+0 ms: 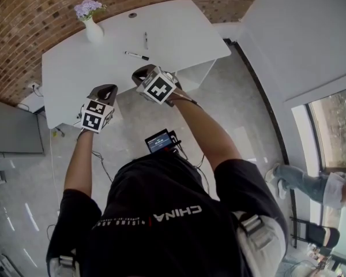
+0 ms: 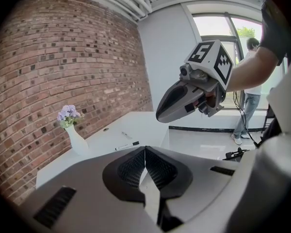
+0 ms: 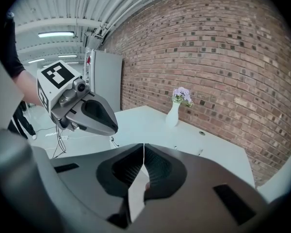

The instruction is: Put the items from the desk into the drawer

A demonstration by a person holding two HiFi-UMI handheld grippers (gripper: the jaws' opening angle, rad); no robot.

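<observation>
Though marker (image 1: 136,55) reads tiny | left gripper (image 1: 105,89); right gripper (image 1: 144,72) | jaws pressed together (empty)

Too small to name on the desk (image 1: 179,33): a thin item (image 1: 145,40) just beyond the marker (image 1: 136,55), and a dark round spot (image 1: 132,15) near the far edge. Covered in part by the left gripper (image 1: 109,88) and the right gripper (image 1: 139,73) in the head view: the desk's near edge. Lost behind each gripper's own body in both gripper views: the desk's near part. Cut off at the head view's right edge: a bystander (image 1: 303,180), legs and one shoe only.
</observation>
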